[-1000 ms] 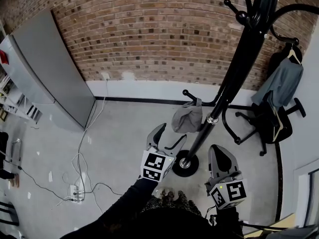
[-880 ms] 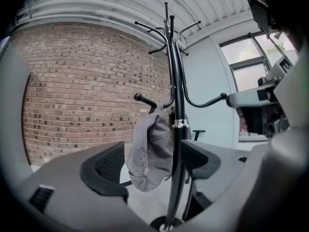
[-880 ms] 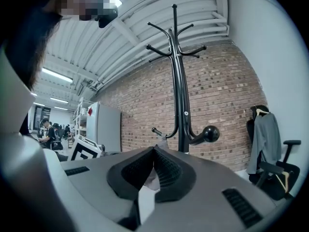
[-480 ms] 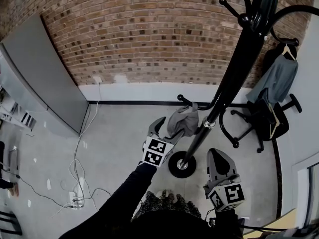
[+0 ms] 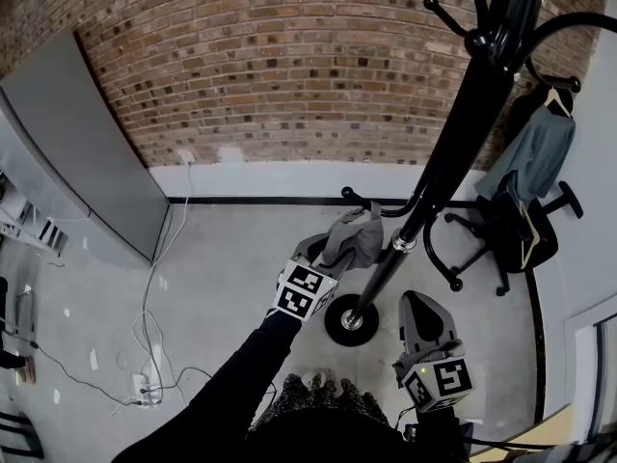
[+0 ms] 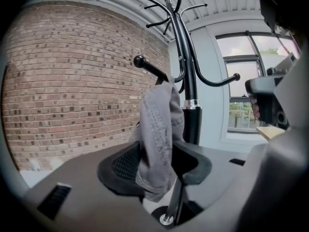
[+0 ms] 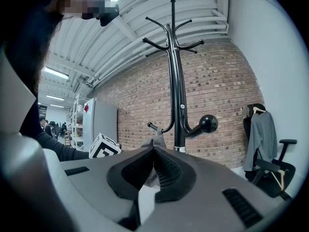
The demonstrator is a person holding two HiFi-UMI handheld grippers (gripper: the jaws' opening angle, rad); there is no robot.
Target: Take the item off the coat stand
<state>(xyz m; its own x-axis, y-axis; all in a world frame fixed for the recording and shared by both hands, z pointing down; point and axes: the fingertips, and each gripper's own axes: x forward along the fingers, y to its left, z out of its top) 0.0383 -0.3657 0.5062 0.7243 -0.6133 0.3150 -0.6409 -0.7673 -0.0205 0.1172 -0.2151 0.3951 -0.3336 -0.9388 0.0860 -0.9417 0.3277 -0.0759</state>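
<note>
— What's around?
— A brick wall (image 5: 289, 66), a grey cabinet (image 5: 87, 152), the coat stand (image 5: 453, 152) and an office chair (image 5: 511, 239) behind it.
— And the grey cap (image 5: 355, 242)?
— It hangs on a low peg (image 5: 348, 194). The left tool (image 6: 159, 163), its jaws just closing, pinches the cap's fabric. Only the left gripper view shows that. The right tool (image 7: 153, 151) is closed on nothing.

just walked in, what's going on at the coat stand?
A person with a gripper in each hand is taking a grey cap off a lower hook of the black coat stand. The left gripper has the cap's hanging fabric between its jaws, which have just been closing and now pinch it. The cap has not yet been lifted off the hook. The right gripper is held nearer the person, jaws together on nothing.
</note>
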